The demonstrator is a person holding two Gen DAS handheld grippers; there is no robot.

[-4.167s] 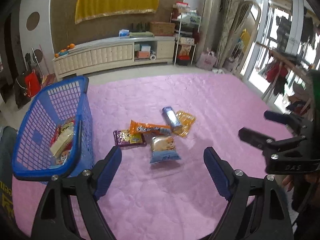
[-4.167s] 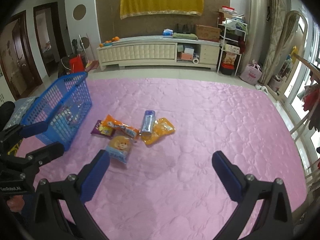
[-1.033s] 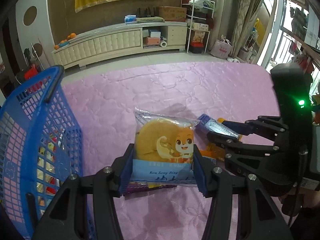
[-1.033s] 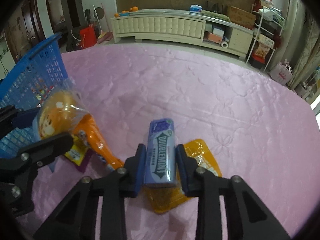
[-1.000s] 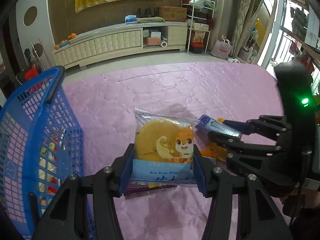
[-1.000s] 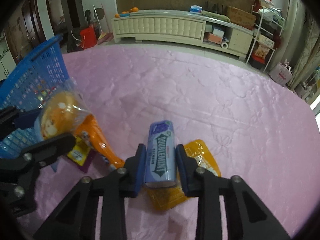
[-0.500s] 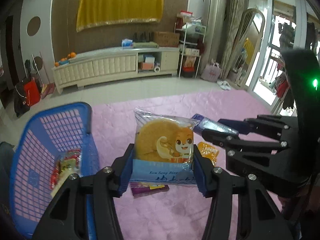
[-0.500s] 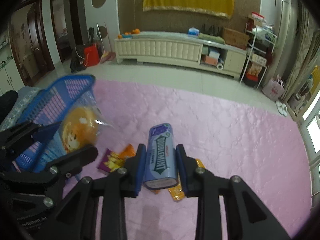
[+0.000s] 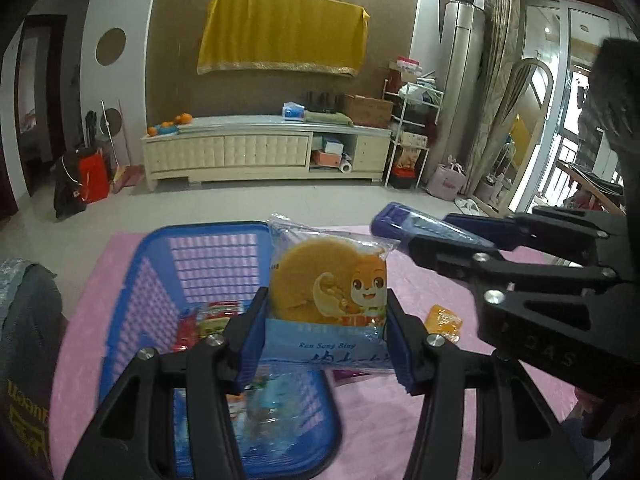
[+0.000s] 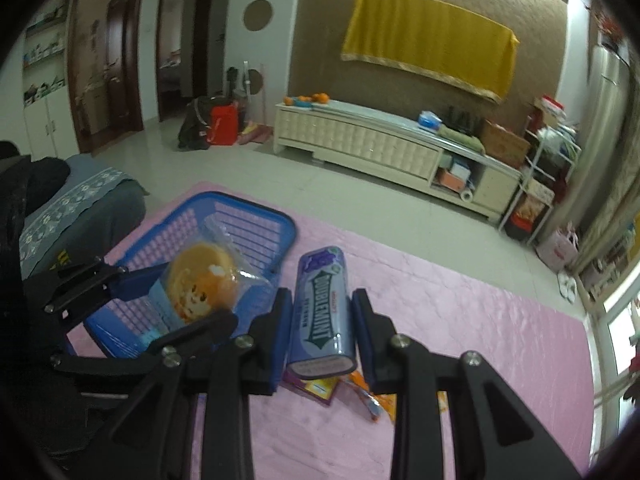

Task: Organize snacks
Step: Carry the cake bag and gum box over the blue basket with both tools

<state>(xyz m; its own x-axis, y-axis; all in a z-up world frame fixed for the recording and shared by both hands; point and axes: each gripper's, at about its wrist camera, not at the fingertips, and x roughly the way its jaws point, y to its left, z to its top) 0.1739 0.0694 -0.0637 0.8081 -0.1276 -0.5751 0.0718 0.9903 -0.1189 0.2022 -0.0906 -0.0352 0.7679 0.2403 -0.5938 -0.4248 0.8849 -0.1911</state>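
Both grippers have lifted off the pink mat (image 9: 420, 420) toward the basket (image 9: 132, 280): left gripper (image 9: 326, 334) clamps the cake pack (image 9: 328, 280) above it, right gripper (image 10: 322, 332) clamps the gum (image 10: 322, 308). Several snacks lie inside; a few packets (image 10: 360, 396) remain on the mat.

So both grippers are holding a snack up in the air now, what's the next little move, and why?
Probably carry the left gripper a bit further over the blue basket and let go. Its cake packet already hangs above the basket's opening, where other snacks lie. The right gripper, shut on the gum pack, is beside the basket and could follow.
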